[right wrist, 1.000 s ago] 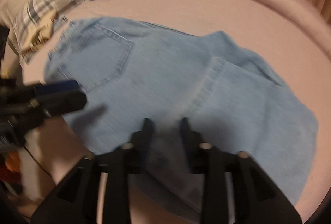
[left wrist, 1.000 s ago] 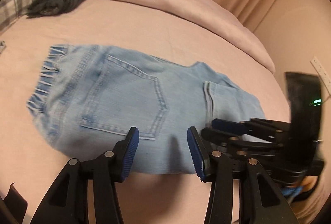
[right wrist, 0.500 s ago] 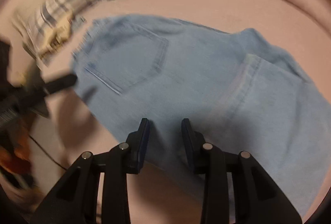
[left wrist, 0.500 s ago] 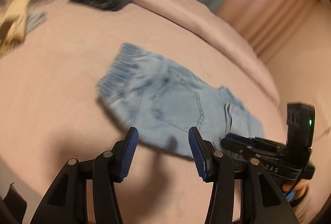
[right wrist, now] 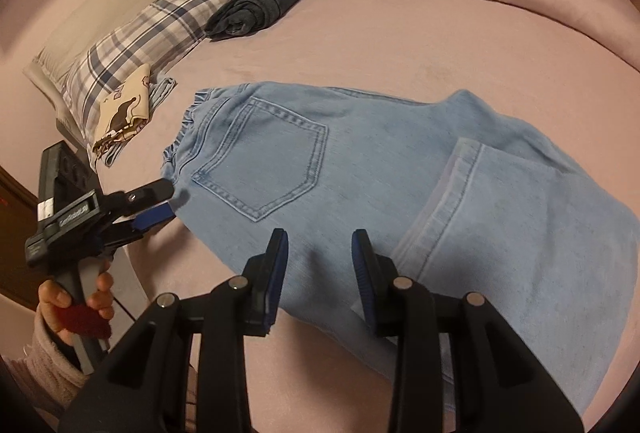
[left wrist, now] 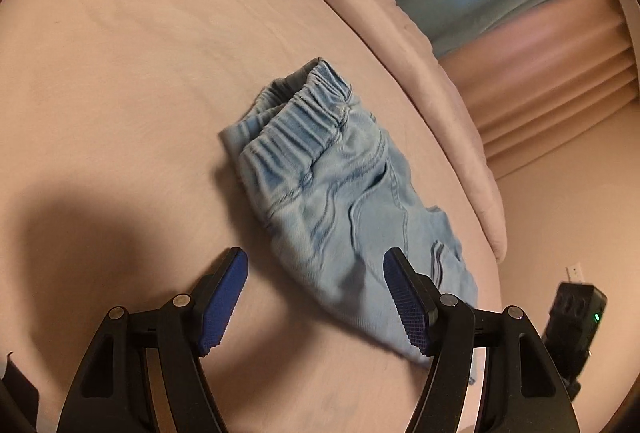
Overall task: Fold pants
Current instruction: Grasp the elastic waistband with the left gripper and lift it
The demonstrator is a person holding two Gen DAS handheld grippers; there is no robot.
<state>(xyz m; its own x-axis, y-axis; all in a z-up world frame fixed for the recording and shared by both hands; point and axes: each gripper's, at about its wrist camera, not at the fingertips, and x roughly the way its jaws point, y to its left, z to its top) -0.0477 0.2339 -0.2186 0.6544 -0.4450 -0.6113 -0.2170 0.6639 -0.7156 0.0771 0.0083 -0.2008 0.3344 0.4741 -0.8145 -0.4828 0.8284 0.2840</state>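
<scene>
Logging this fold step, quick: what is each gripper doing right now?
Left gripper: open, holding nothing, above the jeans.
Right gripper: open, holding nothing, over the jeans' near edge.

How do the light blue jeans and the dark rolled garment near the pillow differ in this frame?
The light blue jeans lie folded flat, back pocket up, close in front of both grippers; the dark rolled garment sits bundled into a thick roll, farther off beside the plaid pillow. The jeans are pale denim and cover much more of the bed; the roll is dark grey and compact. Both rest on the pink bedsheet, ungripped.
</scene>
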